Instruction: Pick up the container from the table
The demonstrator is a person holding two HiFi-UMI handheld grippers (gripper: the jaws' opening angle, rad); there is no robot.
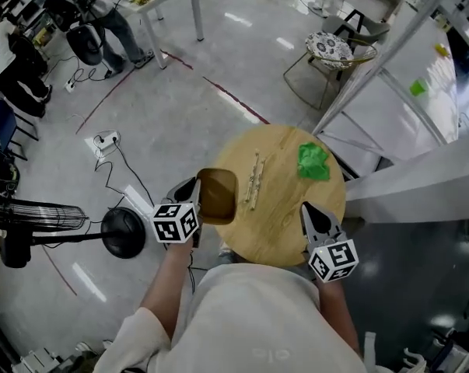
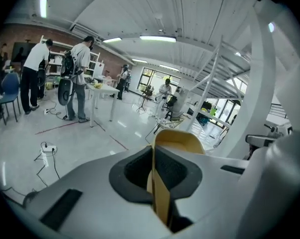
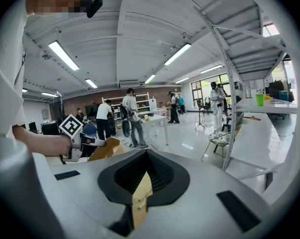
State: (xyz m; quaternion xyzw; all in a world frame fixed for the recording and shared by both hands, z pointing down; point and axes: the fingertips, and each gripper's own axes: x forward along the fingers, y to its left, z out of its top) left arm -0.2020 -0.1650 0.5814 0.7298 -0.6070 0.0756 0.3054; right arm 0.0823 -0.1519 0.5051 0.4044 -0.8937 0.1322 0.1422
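Observation:
A tan, rounded container [image 1: 217, 195] hangs at the left edge of the round wooden table [image 1: 281, 231], lifted off it. My left gripper [image 1: 197, 196] is shut on the container's near wall. In the left gripper view the tan container [image 2: 177, 141] rises past the left gripper [image 2: 154, 153], its thin wall pinched between the black pads. My right gripper [image 1: 312, 212] hovers over the table's near right edge. In the right gripper view the right gripper [image 3: 142, 176] has its pads together, and nothing sticks out. From there the container [image 3: 106, 148] shows at left.
A crumpled green thing [image 1: 313, 162] and pale wooden cutlery [image 1: 254, 180] lie on the table. A fan [image 1: 32, 216] and a black round base [image 1: 123, 231] stand on the floor at left, with cables. A white stair beam [image 1: 421, 185] runs close on the right. People stand at the far tables.

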